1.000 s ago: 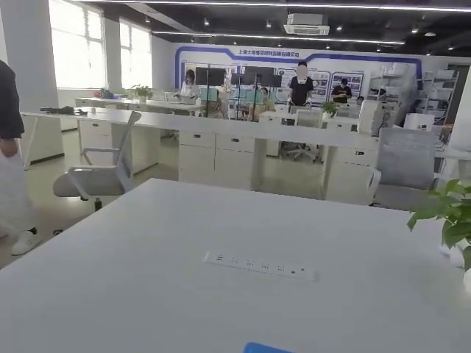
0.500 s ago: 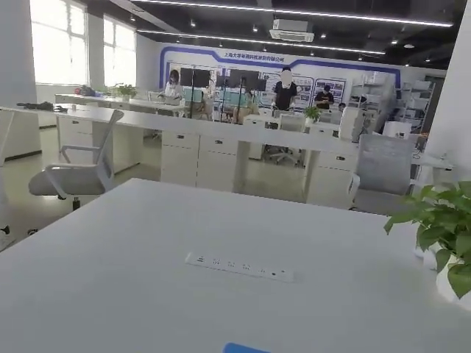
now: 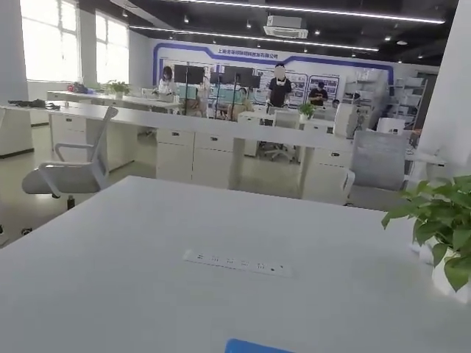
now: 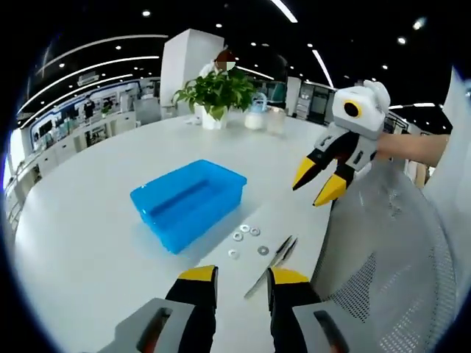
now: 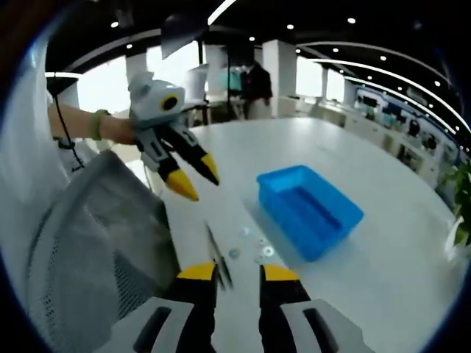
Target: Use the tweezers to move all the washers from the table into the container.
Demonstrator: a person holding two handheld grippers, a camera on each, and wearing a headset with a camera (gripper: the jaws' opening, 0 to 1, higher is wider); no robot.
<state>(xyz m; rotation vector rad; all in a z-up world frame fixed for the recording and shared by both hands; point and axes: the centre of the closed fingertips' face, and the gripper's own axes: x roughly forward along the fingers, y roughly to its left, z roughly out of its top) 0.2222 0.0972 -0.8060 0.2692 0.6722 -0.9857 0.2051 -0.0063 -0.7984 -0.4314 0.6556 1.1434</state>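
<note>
A blue plastic container [image 4: 188, 198] sits on the white table [image 4: 88, 243], and its near edge also shows in the head view [image 3: 254, 346]. Several small metal washers [image 4: 247, 235] lie beside it, with the tweezers [image 4: 274, 259] flat on the table just past them. My left gripper [image 4: 243, 276] hovers above the table edge, open and holding nothing. My right gripper [image 4: 313, 191] hangs in the air to the right, also open. In the right gripper view, the container [image 5: 309, 206], washers [image 5: 254, 248] and tweezers [image 5: 218, 263] lie ahead of my open right gripper [image 5: 237, 278]. The left gripper [image 5: 200, 186] is raised at the left.
A grey mesh chair back [image 4: 397, 250] stands against the table's near edge and also shows in the right gripper view [image 5: 96, 243]. A potted plant [image 3: 441, 220] stands at the table's right. A white power strip [image 3: 235, 263] is set in the tabletop. Desks and people fill the far room.
The head view has swung a little to the right, so more of the plant shows. Nothing on the table has moved.
</note>
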